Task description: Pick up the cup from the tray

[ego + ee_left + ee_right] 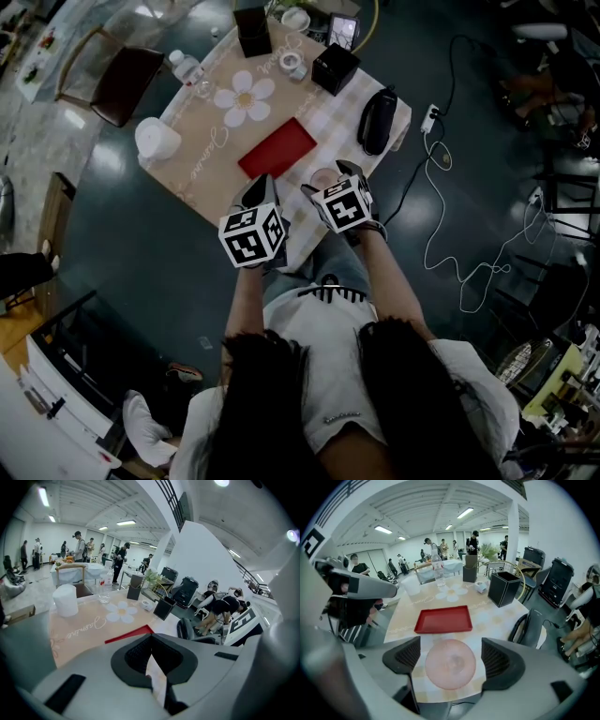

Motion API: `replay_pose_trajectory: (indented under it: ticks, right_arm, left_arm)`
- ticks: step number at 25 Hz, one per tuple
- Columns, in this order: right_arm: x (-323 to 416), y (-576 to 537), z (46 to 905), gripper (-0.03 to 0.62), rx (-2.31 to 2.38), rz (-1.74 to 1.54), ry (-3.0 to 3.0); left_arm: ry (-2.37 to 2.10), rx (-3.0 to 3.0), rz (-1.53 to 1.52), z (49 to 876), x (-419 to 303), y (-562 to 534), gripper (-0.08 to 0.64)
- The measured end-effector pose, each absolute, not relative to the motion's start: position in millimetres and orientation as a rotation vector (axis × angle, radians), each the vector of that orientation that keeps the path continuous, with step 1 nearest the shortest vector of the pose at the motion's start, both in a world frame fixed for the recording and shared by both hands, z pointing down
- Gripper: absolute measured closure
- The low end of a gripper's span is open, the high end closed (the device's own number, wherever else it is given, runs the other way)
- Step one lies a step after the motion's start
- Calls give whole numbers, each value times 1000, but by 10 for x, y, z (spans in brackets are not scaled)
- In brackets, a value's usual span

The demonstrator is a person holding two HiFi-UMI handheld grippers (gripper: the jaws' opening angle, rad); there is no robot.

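A pale pink cup (322, 175) (450, 663) stands on the tablecloth near the table's front edge, just in front of the red tray (277, 148) (443, 619), which holds nothing. My right gripper (330, 180) (450, 660) is open, one jaw on each side of the cup, with a thin strip of cloth showing between each pad and the cup. My left gripper (260, 187) (153, 663) hovers at the tray's near corner, jaws nearly together with nothing between them. The tray (131, 633) shows as a red sliver beyond it.
A white cylinder (157, 139) stands at the table's left corner. Two black boxes (335, 68) (253, 31), a tape roll (293, 64) and a bottle (186, 66) are at the back, a black bag (377, 120) at the right edge. A chair (122, 82) and floor cables (441, 234) flank the table.
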State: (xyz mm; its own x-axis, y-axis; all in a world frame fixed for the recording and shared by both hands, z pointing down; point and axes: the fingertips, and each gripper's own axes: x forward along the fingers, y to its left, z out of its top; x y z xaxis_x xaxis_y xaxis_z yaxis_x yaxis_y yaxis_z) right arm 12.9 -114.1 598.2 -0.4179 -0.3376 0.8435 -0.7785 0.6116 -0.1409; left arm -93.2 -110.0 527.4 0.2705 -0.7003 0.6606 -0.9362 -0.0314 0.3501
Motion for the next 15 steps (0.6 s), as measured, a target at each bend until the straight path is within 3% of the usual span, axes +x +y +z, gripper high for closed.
replay_pose_trajectory:
  ticks: [15]
  right_arm:
    - [190, -1332, 5288, 199, 1071, 663, -2158]
  left_arm:
    - [-1512, 1840, 345, 5061, -911, -1047, 555]
